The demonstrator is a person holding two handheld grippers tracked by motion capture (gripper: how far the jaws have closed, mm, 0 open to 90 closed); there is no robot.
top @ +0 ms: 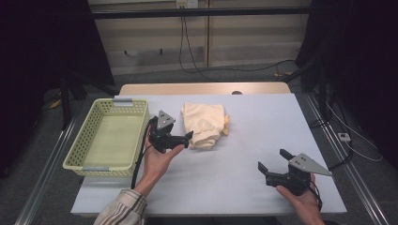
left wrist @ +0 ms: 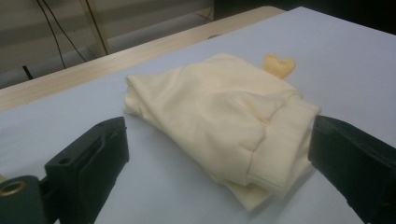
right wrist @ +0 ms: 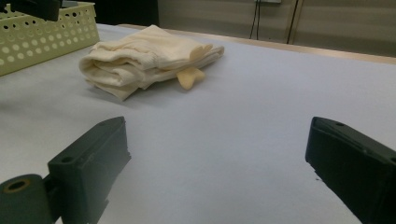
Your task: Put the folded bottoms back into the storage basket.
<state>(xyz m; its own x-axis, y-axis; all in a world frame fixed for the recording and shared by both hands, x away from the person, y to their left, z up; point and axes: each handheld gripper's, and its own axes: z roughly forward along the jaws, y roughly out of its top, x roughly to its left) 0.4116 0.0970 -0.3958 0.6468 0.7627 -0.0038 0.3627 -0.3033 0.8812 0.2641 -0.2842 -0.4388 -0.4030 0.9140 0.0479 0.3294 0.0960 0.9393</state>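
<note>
The table [top: 244, 187] carries a pale grey-white surface that spans most of the high view. At its left edge sits a yellow-green perforated basket [top: 77, 154], with bare floor visible inside. A folded cream garment [top: 204, 124] lies on the table at centre, just right of the basket and apart from it; a small yellow tab projects from the garment's right side.

The left gripper [top: 187, 140] is held in the person's left hand [top: 157, 161], between the basket and the garment. Its jaws stand wide apart and grip nothing; in the left gripper view the garment's ribbed edge lies between the two jaws, close to the right one.

The right gripper [top: 273, 161] is held low at the table's near right, well apart from the garment. Its jaws are spread wide over bare table and hold nothing.
</note>
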